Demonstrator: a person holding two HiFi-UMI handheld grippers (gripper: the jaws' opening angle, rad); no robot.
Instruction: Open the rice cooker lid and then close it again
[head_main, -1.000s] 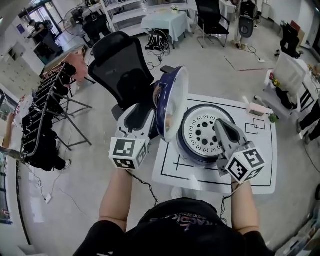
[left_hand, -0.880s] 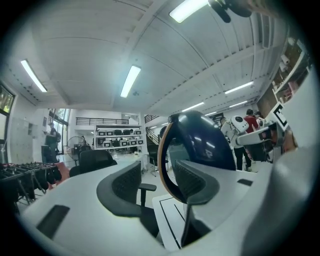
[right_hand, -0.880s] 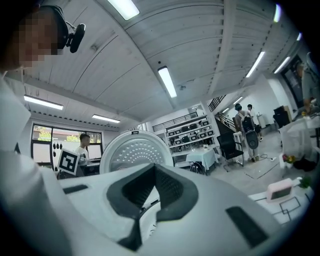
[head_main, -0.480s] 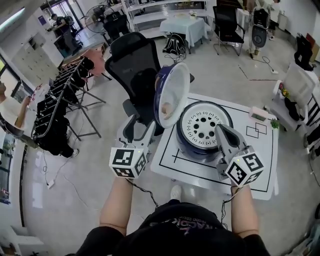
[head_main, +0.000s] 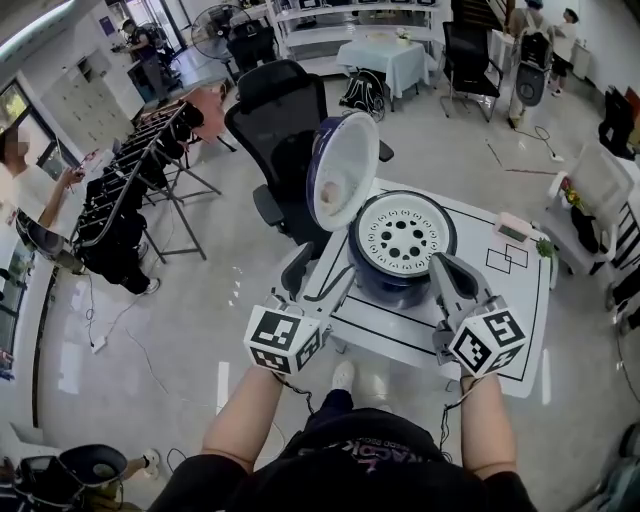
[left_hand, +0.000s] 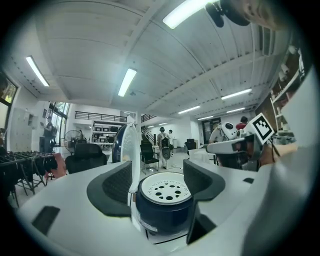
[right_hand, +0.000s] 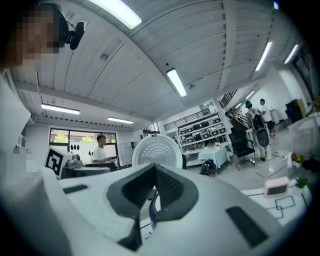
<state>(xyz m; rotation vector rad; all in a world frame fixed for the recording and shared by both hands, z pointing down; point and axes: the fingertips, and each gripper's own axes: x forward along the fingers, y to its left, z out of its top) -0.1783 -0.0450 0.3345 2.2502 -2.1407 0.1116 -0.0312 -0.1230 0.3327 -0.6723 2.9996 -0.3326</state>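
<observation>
While the lid stands upright, open, on the hinge at the cooker's left, stock as follows.
- Rice cooker: dark blue body, mid white table w/ black ruled lines. Perforated white inner plate faces up.
- Label: small, white, low on the body; print too small to read.
- Your left gripper: jaws wide apart, just been opening, nothing btwn them; at the table's left edge, clear of the cooker.
- Your right gripper: jaws together, empty, close to the cooker's near-right side; contact unclear.
- Cubes: b/w square markers.
- Your shirt: print illegible.
</observation>
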